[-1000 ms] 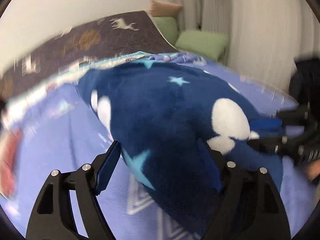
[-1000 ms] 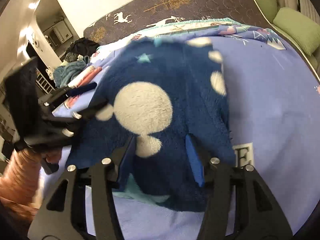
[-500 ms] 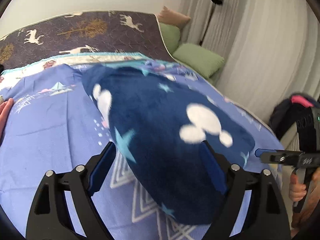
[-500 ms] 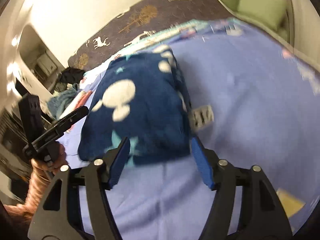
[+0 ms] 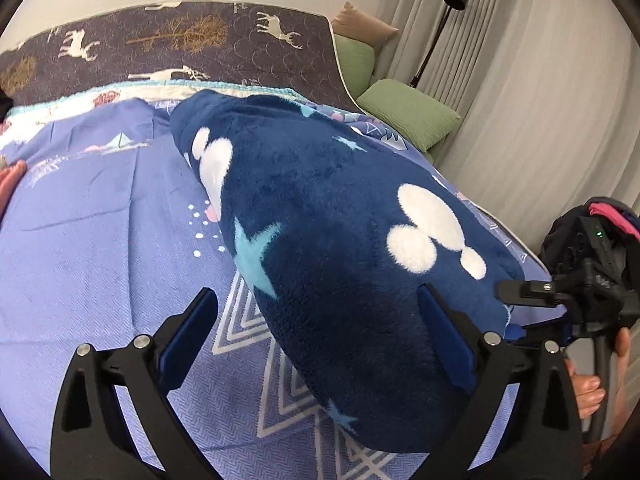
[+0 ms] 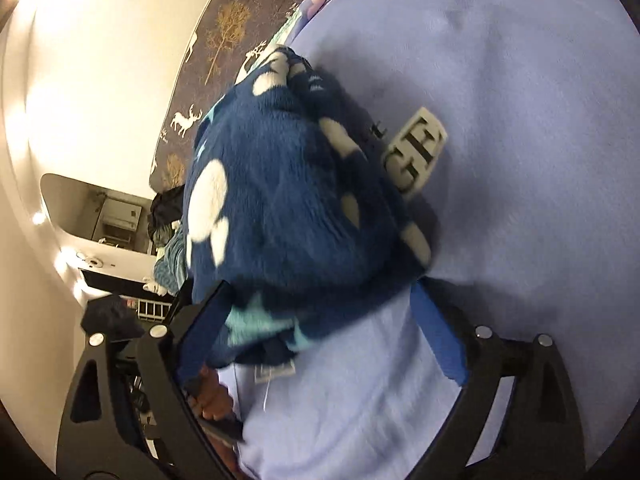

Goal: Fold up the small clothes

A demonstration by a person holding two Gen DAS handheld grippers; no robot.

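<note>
fleece (image 5: 340, 216) folded, lying on bed (image 5: 100, 240) | left tool (image 5: 316, 340) opening, wide, straddles fleece end, no grip | right tool (image 6: 320, 328) opening, wide, fleece edge between, no grip

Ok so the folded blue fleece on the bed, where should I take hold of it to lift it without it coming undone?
Grip the fleece at its near rounded end, coming from the side facing the left tool, whose jaws are opening around that end. There the layers are stacked thick, so one pinch through the full stack likely keeps the fold shut. Avoid the far end by the quilt, where a loose flap shows.
</note>
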